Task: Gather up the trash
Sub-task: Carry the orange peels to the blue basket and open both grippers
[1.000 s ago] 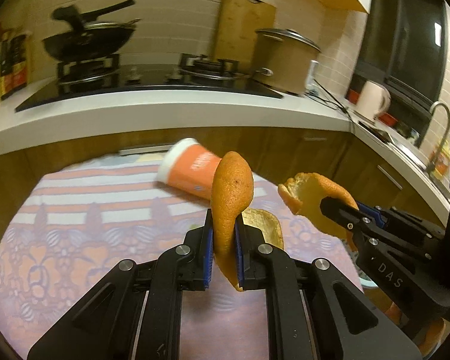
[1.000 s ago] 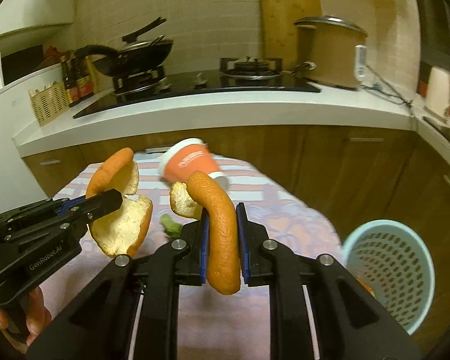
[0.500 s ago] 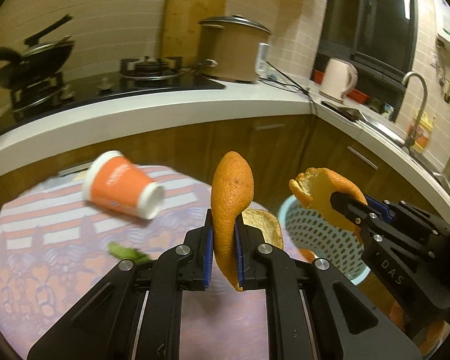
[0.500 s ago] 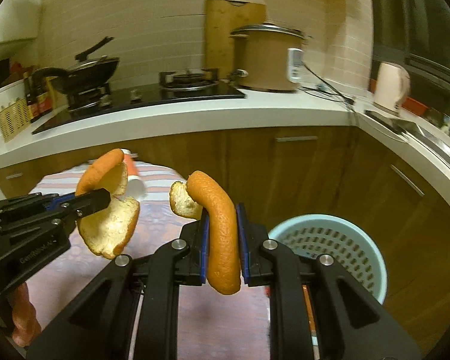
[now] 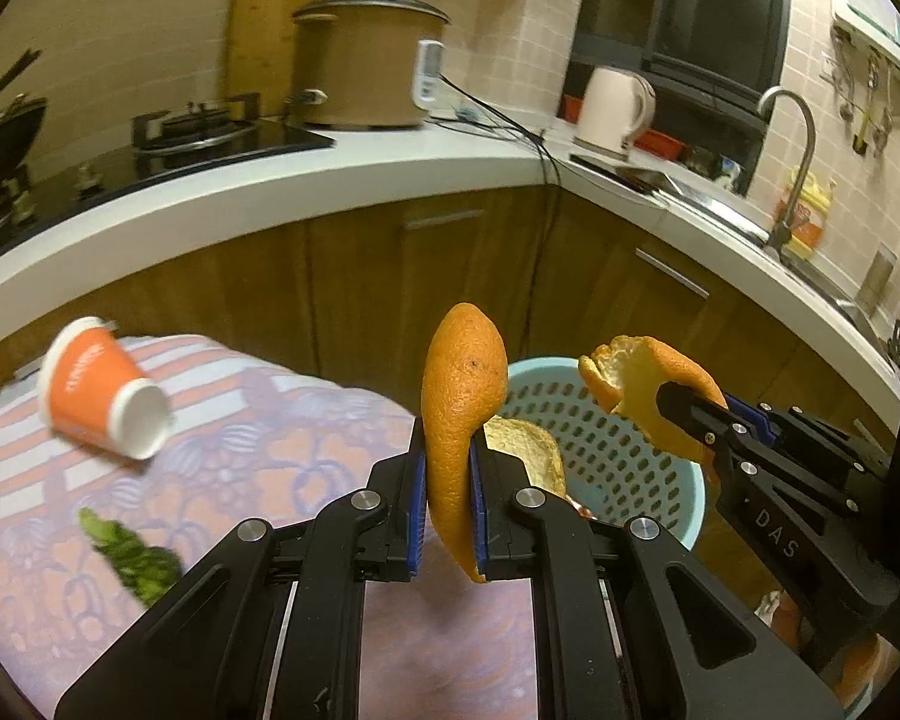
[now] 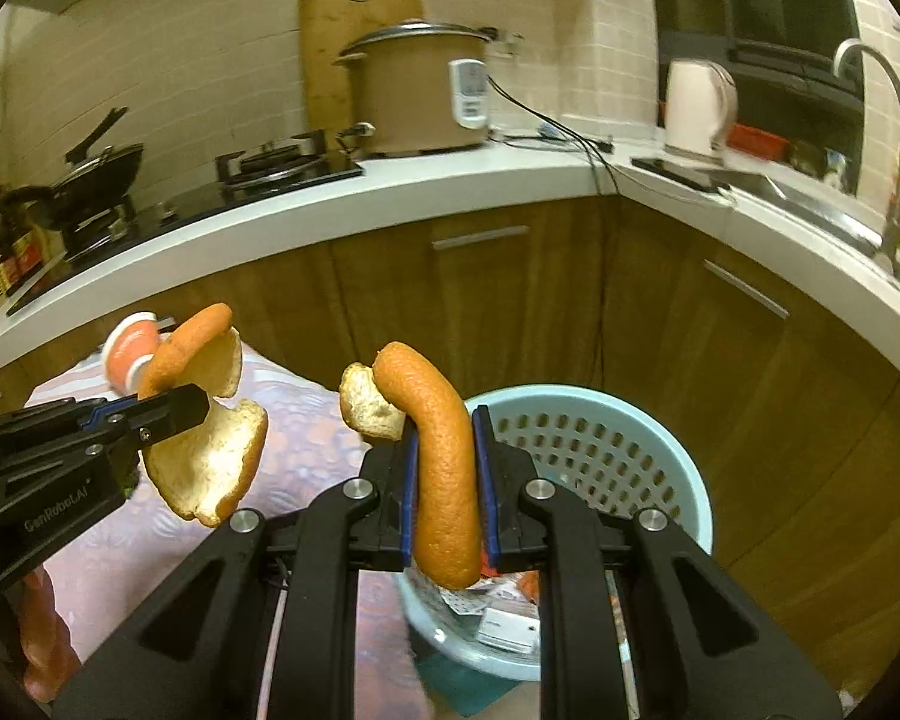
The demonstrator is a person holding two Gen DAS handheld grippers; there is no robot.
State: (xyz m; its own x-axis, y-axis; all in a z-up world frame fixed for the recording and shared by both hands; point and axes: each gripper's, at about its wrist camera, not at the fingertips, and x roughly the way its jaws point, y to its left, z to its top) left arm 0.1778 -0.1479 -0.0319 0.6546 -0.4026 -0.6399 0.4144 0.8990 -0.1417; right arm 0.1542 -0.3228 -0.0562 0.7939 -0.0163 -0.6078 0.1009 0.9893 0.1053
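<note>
Carrying step, near the drop. Left tool (image 5: 448,480) clenched on a strip of orange peel (image 5: 462,408), held upright above the cloth-covered counter (image 5: 270,480), just short of the pale blue basket (image 5: 630,468). Right tool (image 6: 444,480) clamped on a second peel (image 6: 444,468), hanging over the basket's near rim (image 6: 600,402). Next move, as judged: bring both tools over the basket's mouth, then release. Left on the counter: an orange paper cup (image 5: 99,387) on its side and a green scrap (image 5: 132,552).
</note>
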